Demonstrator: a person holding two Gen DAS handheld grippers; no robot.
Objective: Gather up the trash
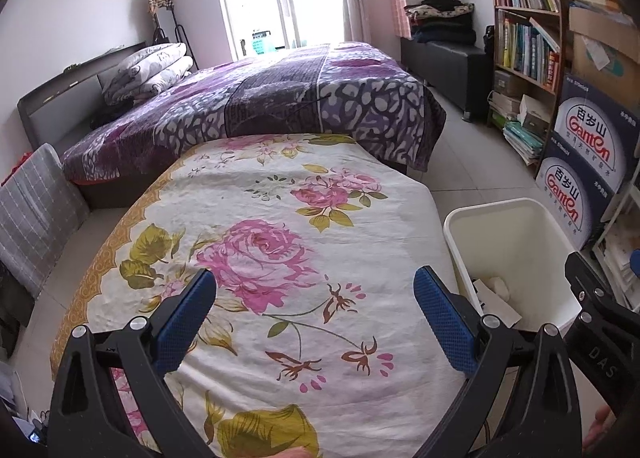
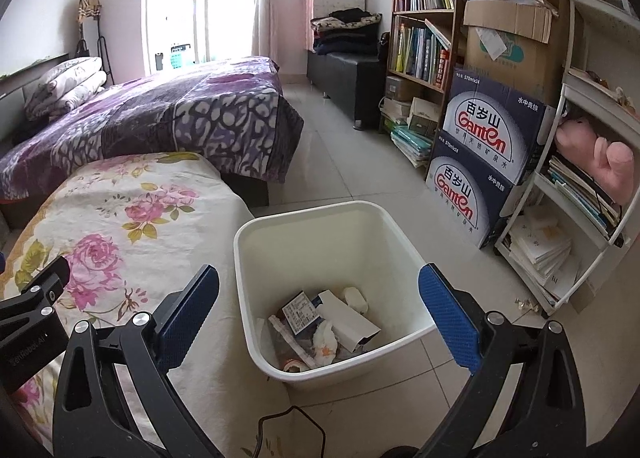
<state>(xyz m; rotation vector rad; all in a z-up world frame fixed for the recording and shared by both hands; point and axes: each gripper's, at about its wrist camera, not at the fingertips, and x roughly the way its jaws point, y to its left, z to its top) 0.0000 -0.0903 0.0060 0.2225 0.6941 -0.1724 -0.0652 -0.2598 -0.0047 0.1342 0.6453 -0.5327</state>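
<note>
**A:** How do the jaws of the left gripper stand?

**B:** Spread wide, with nothing between them. The blue pads hang over the floral cloth and touch nothing; only the printed roses show in the gap.

**A:** And the right gripper?

**B:** The same: its jaws are parted about as far, and they grip nothing. It hovers above the white bin, so the bin's open mouth sits in the gap between the fingers.

**A:** Where is the trash?

**B:** In the bottom of the bin. There is a white carton lying tilted, a printed packet beside it, crumpled tissue and a small white wad near the far wall. The pieces overlap, so which ones touch is hard to tell.

**A:** And where does the bin stand?

**B:** On the tiled floor, just beside the edge of the cloth-covered surface. Beyond it are two stacked Ganten boxes and a bookshelf. The purple bed lies past the far end of the cloth.

**A:** Does either gripper see the other?

**B:** Yes, each view catches a black part of the other at its edge.
</note>
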